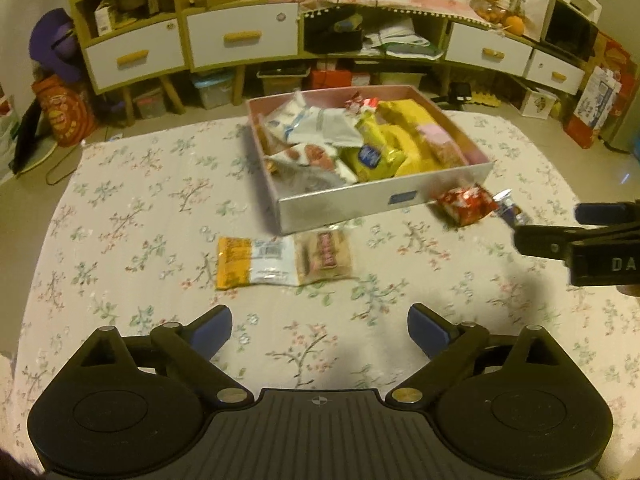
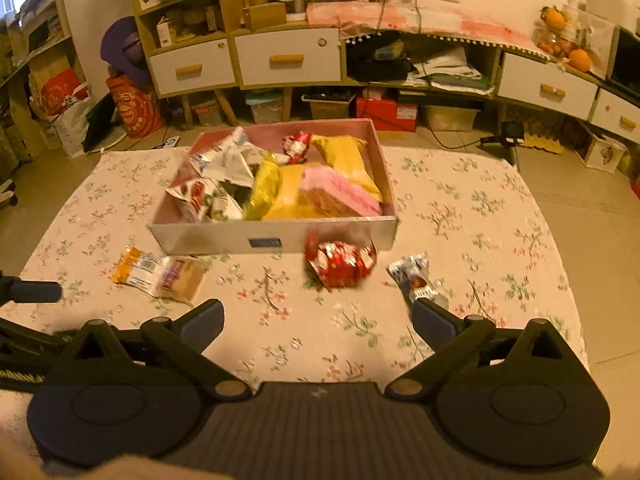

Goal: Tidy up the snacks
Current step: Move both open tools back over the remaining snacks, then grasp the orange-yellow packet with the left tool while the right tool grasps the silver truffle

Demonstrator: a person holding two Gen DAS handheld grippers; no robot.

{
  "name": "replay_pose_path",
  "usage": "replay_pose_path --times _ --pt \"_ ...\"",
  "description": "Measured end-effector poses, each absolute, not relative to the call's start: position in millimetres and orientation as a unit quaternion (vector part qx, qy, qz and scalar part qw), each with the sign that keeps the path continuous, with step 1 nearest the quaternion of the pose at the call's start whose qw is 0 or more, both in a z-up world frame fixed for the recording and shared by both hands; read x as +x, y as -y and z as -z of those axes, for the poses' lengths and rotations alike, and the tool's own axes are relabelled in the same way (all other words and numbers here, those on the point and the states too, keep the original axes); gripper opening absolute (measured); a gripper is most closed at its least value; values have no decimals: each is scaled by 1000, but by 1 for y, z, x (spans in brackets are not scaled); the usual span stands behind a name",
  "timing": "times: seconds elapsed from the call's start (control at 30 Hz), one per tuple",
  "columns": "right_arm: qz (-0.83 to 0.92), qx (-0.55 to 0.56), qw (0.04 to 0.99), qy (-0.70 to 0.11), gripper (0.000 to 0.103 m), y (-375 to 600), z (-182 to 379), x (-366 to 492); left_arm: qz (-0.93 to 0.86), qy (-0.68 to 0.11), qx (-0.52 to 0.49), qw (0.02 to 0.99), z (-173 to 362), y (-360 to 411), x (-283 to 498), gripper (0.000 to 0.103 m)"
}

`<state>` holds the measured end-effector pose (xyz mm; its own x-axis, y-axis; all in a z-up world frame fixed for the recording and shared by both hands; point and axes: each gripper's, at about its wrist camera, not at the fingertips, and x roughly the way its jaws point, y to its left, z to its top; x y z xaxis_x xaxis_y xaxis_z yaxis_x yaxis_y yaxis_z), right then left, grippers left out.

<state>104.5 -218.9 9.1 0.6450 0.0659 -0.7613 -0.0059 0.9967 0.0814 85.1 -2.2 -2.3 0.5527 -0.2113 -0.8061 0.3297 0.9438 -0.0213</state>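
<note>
Matt floral cloth [image 1: 140, 208], glossy foil wrapper [image 2: 340, 264], smooth cardboard box [image 2: 224, 240], matt black plastic tongs [image 1: 320, 330].

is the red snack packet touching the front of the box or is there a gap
Cannot tell. In the right wrist view the red snack packet overlaps the box front wall's lower edge, blurred; the left wrist view shows it equally close, with no plain gap.

box [image 2: 224, 242]: full | 3 packets [image 2: 340, 264] outside, on cloth
</note>
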Motion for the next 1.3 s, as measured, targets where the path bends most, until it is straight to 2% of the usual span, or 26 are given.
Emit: replay_pose_path --times 0.13,0.63,1.07,1.3 --pt "-21 32 909 -416 103 224 8 95 143 -413 89 895 18 -5 76 100" --pt "36 4 901 -432 103 266 57 85 151 -407 135 891 76 -17 78 101" --pt "30 20 909 -416 103 289 71 109 181 -379 97 902 86 -52 125 103" --pt "11 -1 919 -395 103 296 73 126 240 -365 174 882 81 -47 158 103"
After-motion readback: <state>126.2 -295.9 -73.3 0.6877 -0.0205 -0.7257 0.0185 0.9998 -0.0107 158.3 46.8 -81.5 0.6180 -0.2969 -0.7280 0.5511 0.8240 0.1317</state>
